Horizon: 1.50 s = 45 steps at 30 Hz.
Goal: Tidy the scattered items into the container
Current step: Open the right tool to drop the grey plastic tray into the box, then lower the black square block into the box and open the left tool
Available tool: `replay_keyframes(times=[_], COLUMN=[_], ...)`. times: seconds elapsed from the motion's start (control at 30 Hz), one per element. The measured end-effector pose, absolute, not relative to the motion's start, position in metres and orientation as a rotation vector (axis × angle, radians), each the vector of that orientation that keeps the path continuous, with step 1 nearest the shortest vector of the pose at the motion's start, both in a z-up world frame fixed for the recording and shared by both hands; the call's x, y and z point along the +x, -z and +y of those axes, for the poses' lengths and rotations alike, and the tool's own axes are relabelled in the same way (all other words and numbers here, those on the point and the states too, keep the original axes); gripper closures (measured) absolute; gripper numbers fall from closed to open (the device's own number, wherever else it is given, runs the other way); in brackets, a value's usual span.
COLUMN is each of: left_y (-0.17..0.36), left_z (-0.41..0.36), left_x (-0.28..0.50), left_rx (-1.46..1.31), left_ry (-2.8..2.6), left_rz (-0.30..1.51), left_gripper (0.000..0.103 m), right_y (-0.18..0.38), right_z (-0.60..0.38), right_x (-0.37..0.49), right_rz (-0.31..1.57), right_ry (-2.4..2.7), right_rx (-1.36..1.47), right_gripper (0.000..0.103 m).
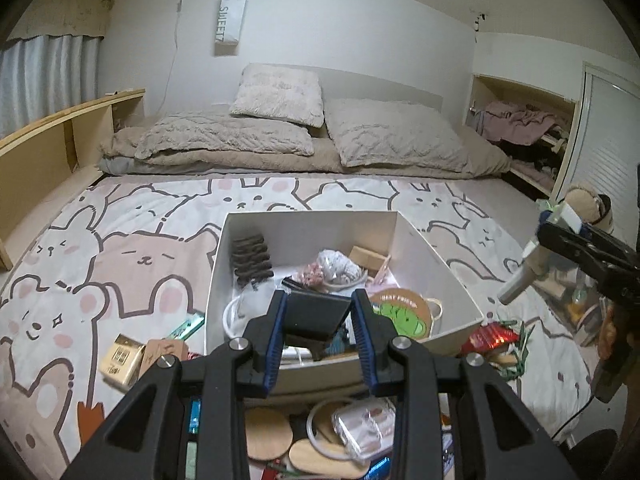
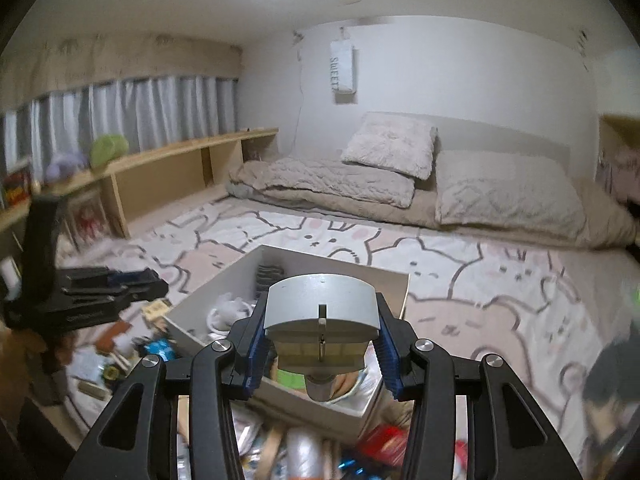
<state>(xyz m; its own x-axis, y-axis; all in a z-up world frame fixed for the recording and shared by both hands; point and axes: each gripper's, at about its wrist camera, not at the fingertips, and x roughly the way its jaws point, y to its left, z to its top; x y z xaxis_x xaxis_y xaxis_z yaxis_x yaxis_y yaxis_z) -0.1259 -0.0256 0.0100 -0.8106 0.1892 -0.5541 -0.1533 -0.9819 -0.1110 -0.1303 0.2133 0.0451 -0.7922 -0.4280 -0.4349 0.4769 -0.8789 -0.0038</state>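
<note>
Left wrist view: the left gripper (image 1: 319, 322) pinches a dark flat rectangular block (image 1: 316, 316) between its blue-padded fingers (image 1: 276, 336), the block tilted and held over the near edge of the white box (image 1: 436, 252), which stands open on the cartoon-animal bedspread (image 1: 120, 256). Inside the box lie a black ribbed piece (image 1: 251, 258), a crumpled wrapped bundle (image 1: 338, 266) and a round card with a green figure (image 1: 404, 314). Scattered things lie outside it: a yellowish pack (image 1: 120, 364) to the left of the box, a red foil packet (image 1: 490, 338) at its right corner, and wooden discs (image 1: 267, 432) under the gripper. At the right edge the right gripper (image 1: 560, 228) shows from the side, carrying a grey and cream object whose handle sticks down to the left. Right wrist view: the right gripper (image 2: 320, 344) clamps a grey tool with a half-round top (image 2: 322, 304), its pads pressing on the cream middle section, hanging over the near wall of the white box (image 2: 332, 404). The left gripper (image 2: 132, 280) is at the left, blurred, beside the box's left wall; from here I cannot tell its grip. More clutter lies below, including a red packet (image 2: 388, 440).
</note>
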Motion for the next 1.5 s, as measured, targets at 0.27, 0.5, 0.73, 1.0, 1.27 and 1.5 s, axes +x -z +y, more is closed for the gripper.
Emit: replay_keyframes(times=[0.27,0.5,0.73,1.0,1.27,1.5], left_y=[-0.003,0.007,0.014,0.016,0.02,0.021], left_z=[-0.031,-0.04,-0.042,-0.046,-0.047,-0.047], left_x=[-0.138,-0.145,-0.149,-0.152,-0.154,-0.155], left_rx=[-0.874,-0.91,-0.927,-0.938,-0.953,-0.964], left_ry=[-2.816,-2.814,-2.806,-2.805,-2.805,-2.802], left_rz=[-0.108,-0.126,-0.133,-0.143,-0.145,-0.156], left_gripper=[0.071,0.071,0.071,0.071,0.071,0.071], right_y=[-0.034,-0.009,0.014,0.029,0.039,0.033], right_z=[0.177,0.168,0.162,0.158,0.169,0.171], right_x=[-0.178,-0.22,-0.245,-0.27,-0.286,-0.273], right_rz=[0.366,0.456,0.531,0.551,0.546,0.555], right_ry=[2.606,2.622,2.607,2.583,2.624,2.622], right_rx=[0.659,0.778,0.878,0.973,1.036,0.984], right_gripper=[0.055,0.055,0.055,0.055,0.019,0.018])
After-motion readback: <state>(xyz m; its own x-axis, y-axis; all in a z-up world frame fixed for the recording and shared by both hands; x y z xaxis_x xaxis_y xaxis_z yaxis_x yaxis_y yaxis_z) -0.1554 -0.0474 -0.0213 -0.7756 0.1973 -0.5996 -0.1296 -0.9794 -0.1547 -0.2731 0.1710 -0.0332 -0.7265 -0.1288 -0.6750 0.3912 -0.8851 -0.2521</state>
